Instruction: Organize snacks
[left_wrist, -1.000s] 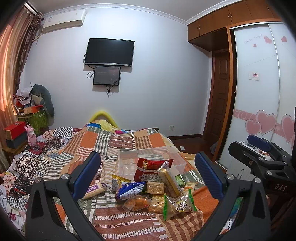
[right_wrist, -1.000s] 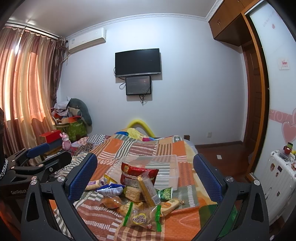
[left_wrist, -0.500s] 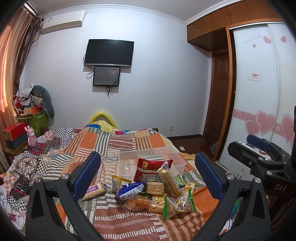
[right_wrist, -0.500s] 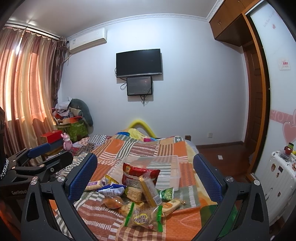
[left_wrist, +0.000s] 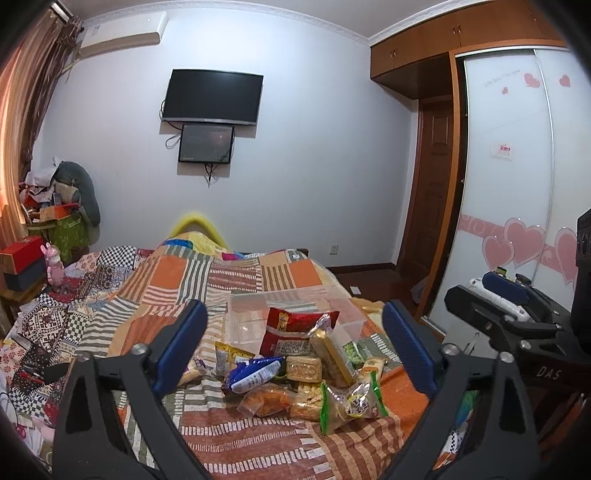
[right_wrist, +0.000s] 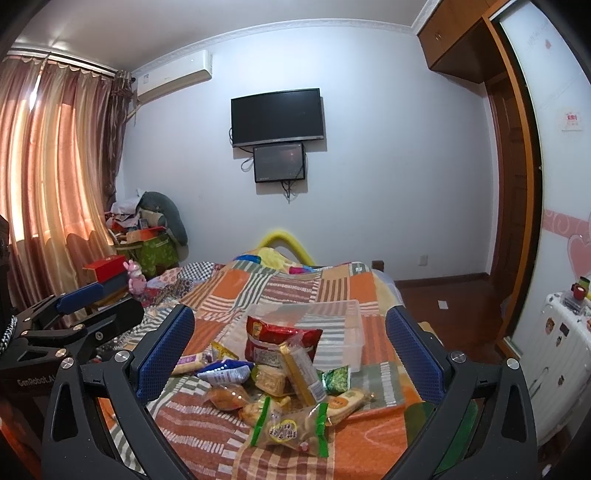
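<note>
Hovering wide-open, left gripper (left_wrist: 295, 347) and right gripper (right_wrist: 291, 354) should pinch a top packet (right_wrist: 290, 428), then clear bin (right_wrist: 343, 325).

A bed covered with an orange, white and grey-green striped patchwork quilt (right_wrist: 288, 291) carries everything, with a yellow curved headboard (right_wrist: 286, 240) at its far end. Toward the near end, slightly to the right side, lies an empty clear rectangular plastic bin (right_wrist: 347, 328), and a red crinkled snack bag (right_wrist: 277, 341) leans against the bin's near wall. In front of them lies a loose pile on the quilt: a blue-and-white foil packet (right_wrist: 223, 372), a long clear-wrapped biscuit stack (right_wrist: 301, 373), a small green pea packet (right_wrist: 336, 380), an orange-filled clear pouch (right_wrist: 225, 398) and, nearest the foot edge, a green-edged clear bag of round cakes (right_wrist: 288, 430).
</note>
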